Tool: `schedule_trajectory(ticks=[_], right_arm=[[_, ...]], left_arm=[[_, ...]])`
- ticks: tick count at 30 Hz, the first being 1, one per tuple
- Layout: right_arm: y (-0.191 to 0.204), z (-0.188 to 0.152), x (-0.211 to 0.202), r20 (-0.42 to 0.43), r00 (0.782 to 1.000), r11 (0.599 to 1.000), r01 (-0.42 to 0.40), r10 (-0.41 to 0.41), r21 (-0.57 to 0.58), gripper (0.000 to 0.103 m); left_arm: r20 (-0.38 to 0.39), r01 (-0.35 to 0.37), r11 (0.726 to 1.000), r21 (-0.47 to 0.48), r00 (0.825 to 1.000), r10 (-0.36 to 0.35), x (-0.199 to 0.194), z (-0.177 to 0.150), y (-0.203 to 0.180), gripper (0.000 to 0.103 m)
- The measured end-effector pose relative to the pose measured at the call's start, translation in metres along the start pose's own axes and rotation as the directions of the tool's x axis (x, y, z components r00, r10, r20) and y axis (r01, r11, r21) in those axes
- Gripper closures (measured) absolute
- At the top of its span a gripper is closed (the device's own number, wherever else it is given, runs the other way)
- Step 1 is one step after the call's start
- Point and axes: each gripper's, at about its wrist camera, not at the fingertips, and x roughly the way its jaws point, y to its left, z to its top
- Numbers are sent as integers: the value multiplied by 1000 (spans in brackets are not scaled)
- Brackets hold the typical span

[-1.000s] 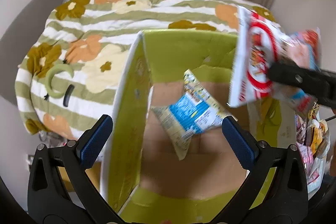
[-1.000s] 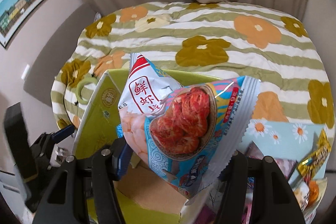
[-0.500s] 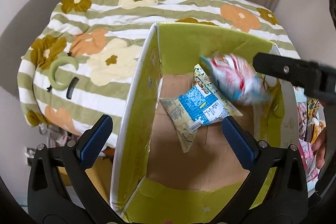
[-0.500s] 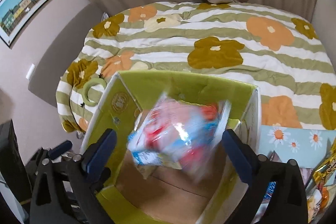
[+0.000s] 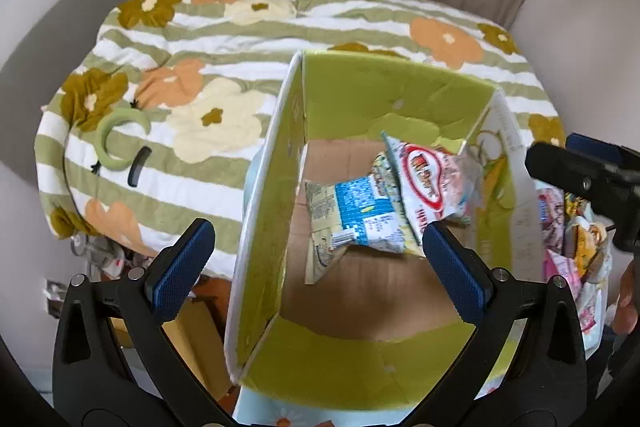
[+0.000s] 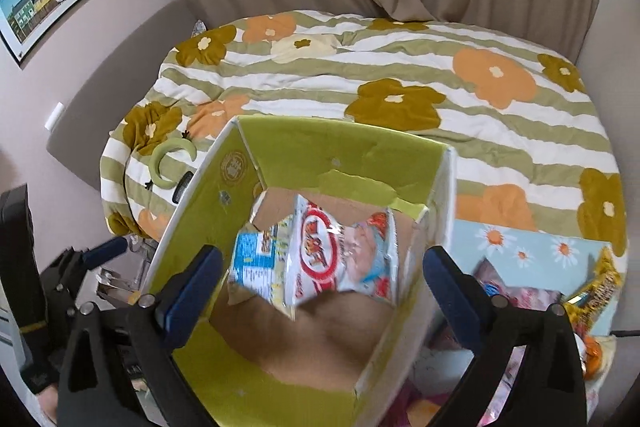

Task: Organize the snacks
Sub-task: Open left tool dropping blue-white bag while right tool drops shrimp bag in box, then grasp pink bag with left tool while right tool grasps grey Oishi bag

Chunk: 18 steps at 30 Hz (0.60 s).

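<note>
An open green cardboard box point(image 5: 384, 99) point(image 6: 344, 155) stands on the bed's edge. Inside lie two snack bags: a blue-and-yellow bag point(image 5: 356, 215) point(image 6: 256, 259) and a white bag with a red oval point(image 5: 428, 183) point(image 6: 344, 255) resting partly on it. My left gripper point(image 5: 316, 263) is open and empty above the box's near left side. My right gripper point(image 6: 320, 291) is open and empty above the box; its arm also shows at the right in the left wrist view point(image 5: 580, 179).
A floral striped quilt point(image 5: 240, 39) covers the bed behind the box. A green crescent toy point(image 5: 116, 131) lies on it at the left. Several more snack packs point(image 6: 560, 299) point(image 5: 576, 239) lie to the right of the box. Curtain and walls stand behind.
My right gripper opened and let go of the red-and-white bag. The bag dropped into the box onto the blue-and-yellow bag. The left gripper stayed open.
</note>
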Motion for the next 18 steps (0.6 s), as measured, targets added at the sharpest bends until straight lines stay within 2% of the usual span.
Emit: schedule_trajectory(ticks=[8,13,18], right_arm=[[-18,-38,-79,127,992,1000,3,-5,10,3],[-54,-68,-129,192,980,999,48,-51,17,3],[-104,-100,-168,211,972,994,94,-102,49,3]], left_arm=[[89,8,1000,25,996,-10,-58,-13,-38,0],[129,50,998,34,990,-54,-85,-36,-85,0],[133,106,993,50,985,-112,-100,-61,-150,0]])
